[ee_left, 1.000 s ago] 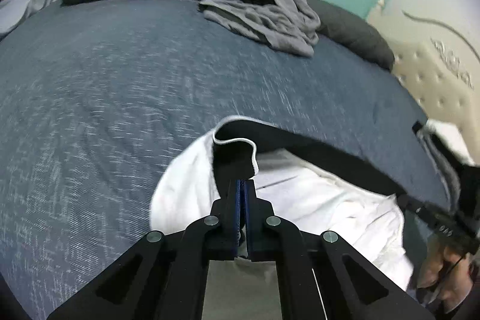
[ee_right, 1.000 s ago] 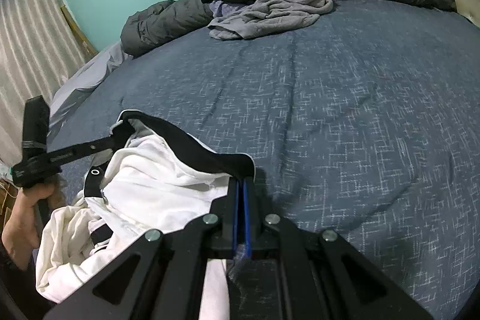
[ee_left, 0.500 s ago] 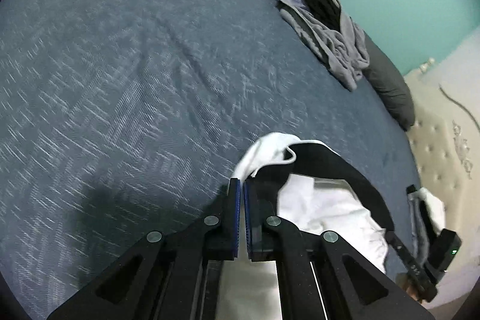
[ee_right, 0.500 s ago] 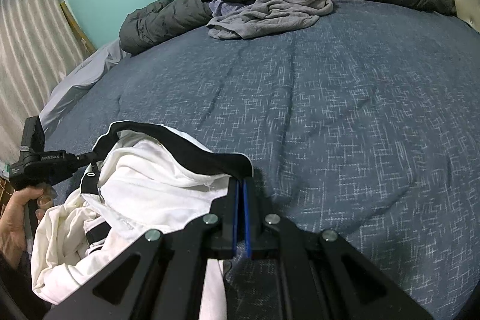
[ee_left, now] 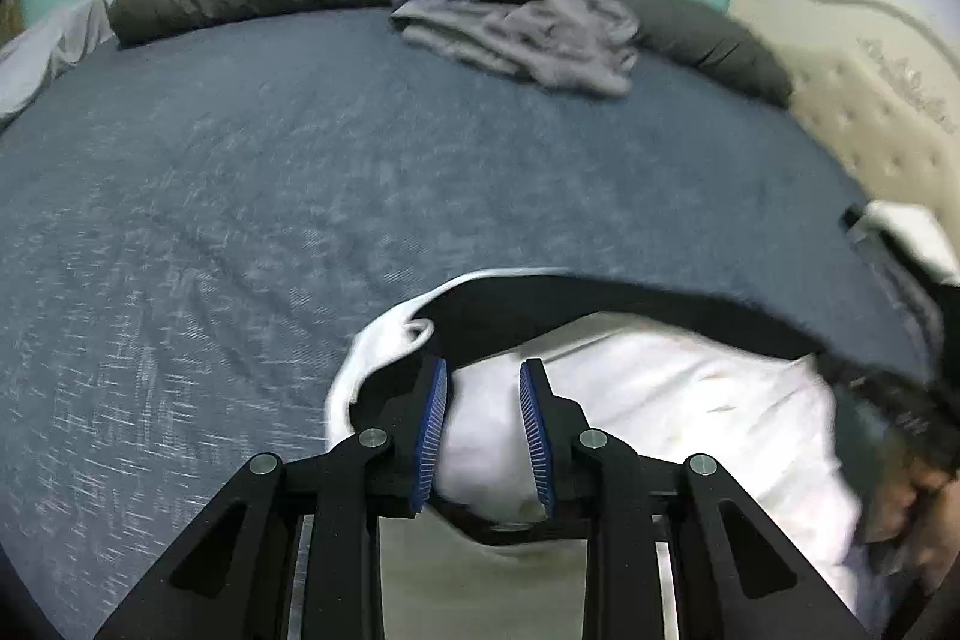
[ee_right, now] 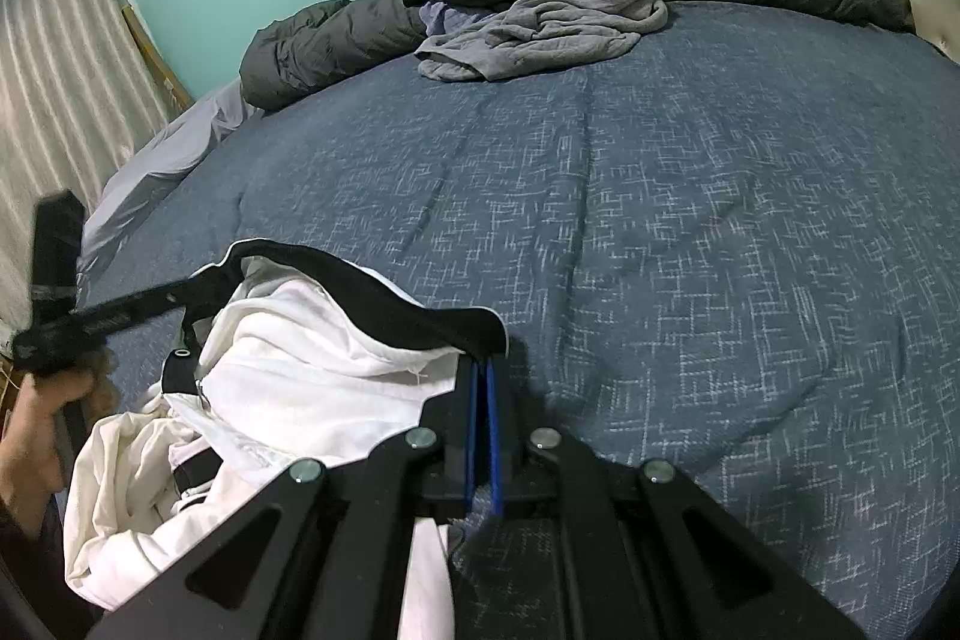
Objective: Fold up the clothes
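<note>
Holding a white garment by one corner only

Gripping the black band of the white garment [ee_right: 312,376], the right tongs [ee_right: 480,400] had their blue pads pressed fully together on the cloth. The left tongs [ee_left: 483,421] stood partly open, and the white cloth showed between the pads, but they were not closed on it; I judge that they held nothing. The garment lay bunched at the near edge of the blue bedspread [ee_right: 690,232], just in front of both tongs, with its black band [ee_left: 600,298] stretched from one tool toward the other.

The main risk, in my judgement, was that the garment hung from one corner only. If the right tongs pulled now, the loose side could drag and bunch more, and the fold would come out crooked. The left tongs could also close on the thick middle of the cloth instead of the edge, taking several layers at once. The left view was blurred, so the exact contact there was hard to tell.

A pile of grey clothes [ee_right: 540,22] lay well apart, near the far side of the bed.
</note>
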